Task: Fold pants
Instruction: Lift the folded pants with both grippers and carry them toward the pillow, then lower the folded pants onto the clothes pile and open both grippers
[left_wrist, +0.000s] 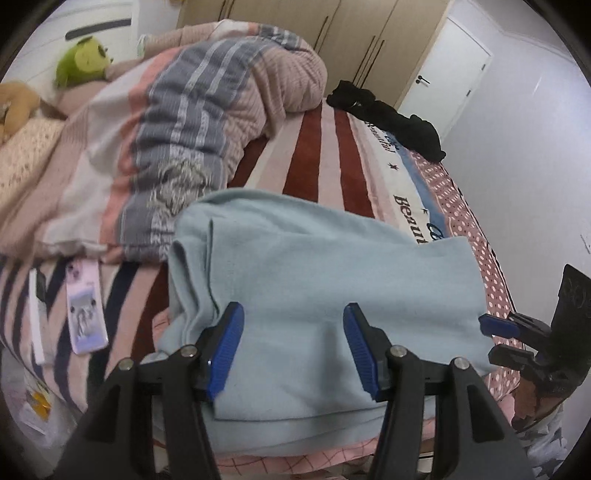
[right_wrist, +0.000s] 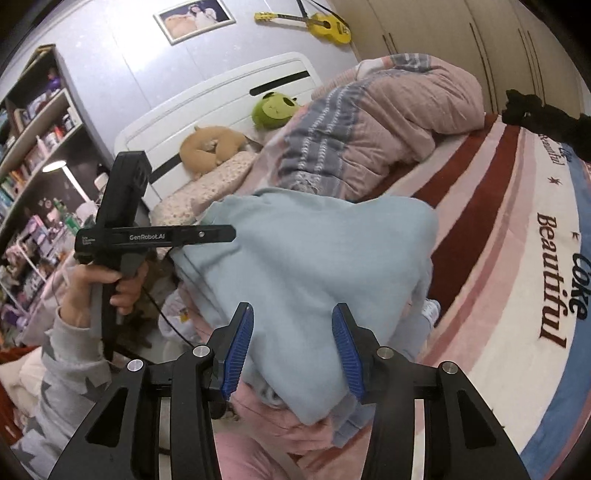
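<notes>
Your left gripper (left_wrist: 293, 347) sits at the bottom centre of its own view with its blue pads spread apart over the light blue pants (left_wrist: 317, 280), and nothing is pinched between them; the cloth lies flat beneath and beyond the tips. The pants are a folded bundle in the lower middle of the frame, resting on top of pink clothing at the near edge of the striped bedspread (left_wrist: 321, 155). At the right edge of that view you can see your right gripper (left_wrist: 495, 334) coming in from the side, its blue pad just beside the right border of the pants. In the right wrist view, the right gripper (right_wrist: 293, 347) is also parted at the bottom centre, with the pants (right_wrist: 314, 266) hanging down into the gap between the pads; I cannot tell whether either pad touches the fabric, and no pinch shows. Your left hand (right_wrist: 99, 291) grips the other tool's handle at the left of that frame. A rumpled quilt (left_wrist: 207, 110) fills the upper left, a black garment (left_wrist: 391, 118) lies at the upper right, and a phone (left_wrist: 85, 310) lies at the lower left.
</notes>
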